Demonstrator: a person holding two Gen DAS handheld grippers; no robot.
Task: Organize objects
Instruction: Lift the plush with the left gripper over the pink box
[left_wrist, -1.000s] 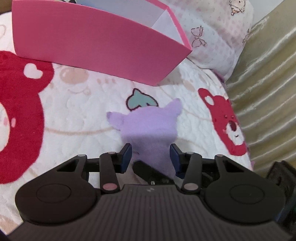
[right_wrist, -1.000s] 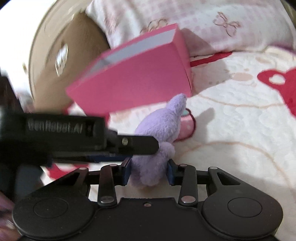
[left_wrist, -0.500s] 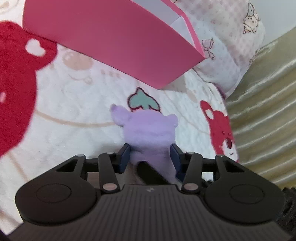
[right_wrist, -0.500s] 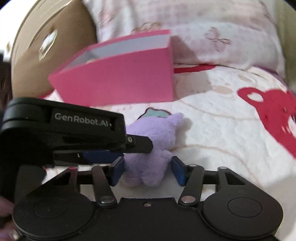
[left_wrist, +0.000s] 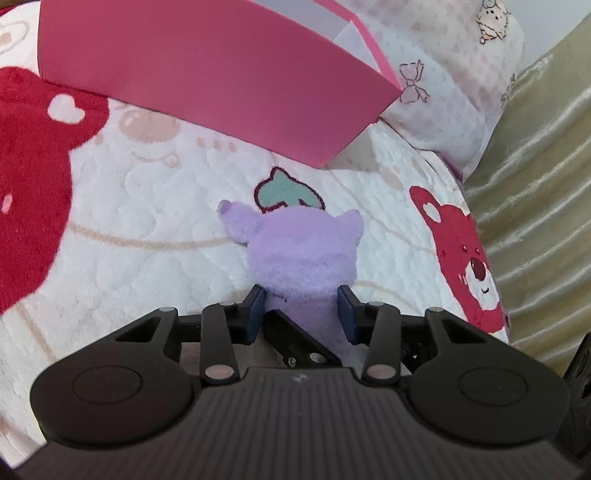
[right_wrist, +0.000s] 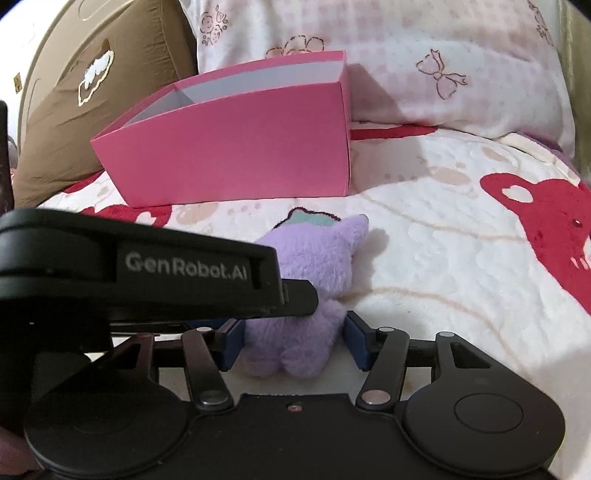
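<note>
The purple plush toy (left_wrist: 301, 254) lies on the blanket (left_wrist: 155, 236) at centre frame, below the pink box (left_wrist: 207, 77). The left gripper (left_wrist: 301, 308) is closing on its lower body, pads touching the fur. The right gripper (right_wrist: 293, 341) is opening, its pads just clear of the toy. A good lift likely needs the left grip firm first, then a rise over the box's near wall; the box stands open above.
</note>
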